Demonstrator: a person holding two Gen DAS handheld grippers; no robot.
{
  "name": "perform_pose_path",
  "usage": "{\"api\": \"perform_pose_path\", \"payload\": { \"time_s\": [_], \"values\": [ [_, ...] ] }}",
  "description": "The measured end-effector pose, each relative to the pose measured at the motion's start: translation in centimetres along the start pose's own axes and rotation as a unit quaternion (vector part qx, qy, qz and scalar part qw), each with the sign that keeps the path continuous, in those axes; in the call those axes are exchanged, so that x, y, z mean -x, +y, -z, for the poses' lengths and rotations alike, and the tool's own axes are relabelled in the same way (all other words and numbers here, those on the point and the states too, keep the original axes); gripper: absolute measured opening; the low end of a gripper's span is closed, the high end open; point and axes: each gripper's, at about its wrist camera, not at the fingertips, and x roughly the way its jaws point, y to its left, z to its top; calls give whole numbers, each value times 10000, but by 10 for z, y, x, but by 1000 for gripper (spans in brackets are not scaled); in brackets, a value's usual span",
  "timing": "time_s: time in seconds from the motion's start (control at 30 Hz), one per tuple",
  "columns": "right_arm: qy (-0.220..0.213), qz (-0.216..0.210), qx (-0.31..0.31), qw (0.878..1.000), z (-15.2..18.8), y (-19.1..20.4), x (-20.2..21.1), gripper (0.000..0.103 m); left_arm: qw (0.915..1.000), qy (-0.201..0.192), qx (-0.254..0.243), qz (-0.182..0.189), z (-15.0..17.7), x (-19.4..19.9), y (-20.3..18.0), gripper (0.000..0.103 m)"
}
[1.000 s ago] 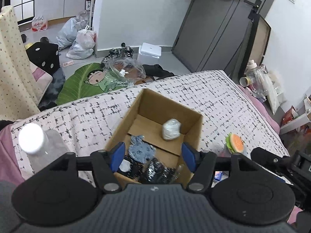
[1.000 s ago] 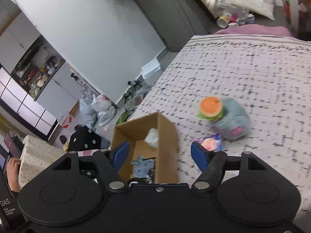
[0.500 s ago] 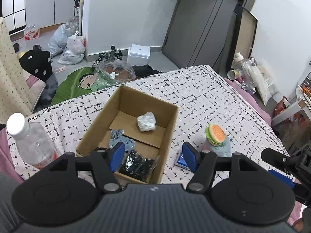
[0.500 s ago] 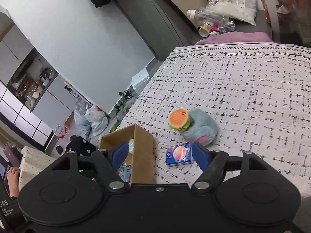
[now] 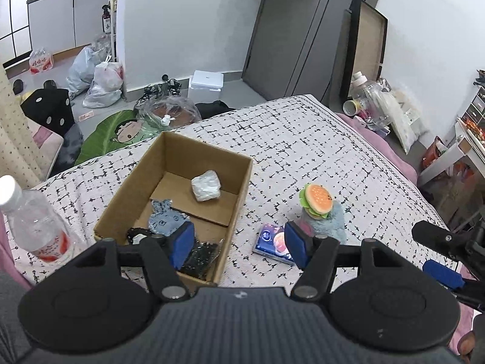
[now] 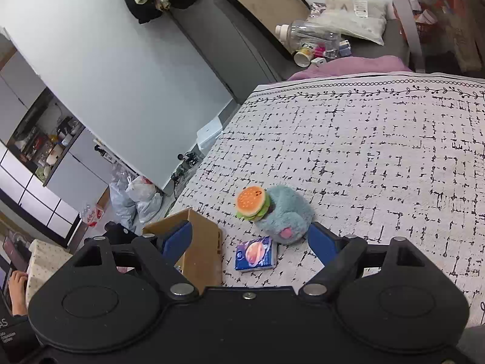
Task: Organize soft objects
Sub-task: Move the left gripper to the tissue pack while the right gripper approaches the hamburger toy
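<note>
A: Status on the L gripper?

B: Spread, nothing between pads, hanging above near end of cardboard box. Pulled back vs a sec ago: box filled the lower view then, now sits farther off w/ whole rim visible.

A: In the box so far?

B: White crumpled wad toward far end, blue fabric piece near middle, dark mesh-looking bundle at near corner. Exact nature of the dark one hard to tell.

A: R gripper?

B: Jaws opening, empty. Swung away from box toward the loose stuff: a sec ago framed the box interior, now centred on tissue pack w/ grey-blue plush just beyond.

A: Left outside, then?

B: Three items on the bedspread, right of box: tissue pack nearest the box wall, plush behind it, burger toy resting against/on the plush. Water bottle standing left of box, prob. not soft, prob. stays.

A: Meaning for the job?

B: Looks like partway done, approx half in. Widening jaws + new aim suggest next pickup, likely plush or tissue pack. Plush bulky, so wide opening sensible. Risk: burger toy rolling off if plush lifted first.
</note>
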Motion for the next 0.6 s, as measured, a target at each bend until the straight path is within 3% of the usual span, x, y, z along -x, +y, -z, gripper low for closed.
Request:
{"api": "perform_pose_path", "payload": {
  "time_s": [0.3, 0.6],
  "values": [
    [34, -93, -17, 9999, -15, -9, -17, 79, 9999, 30, -108, -5, 0, -13, -18, 64],
    [290, -323, 460, 9980, -26, 0, -48, 78, 9990, 350, -246, -99, 9, -47, -34, 64]
  ]
}}
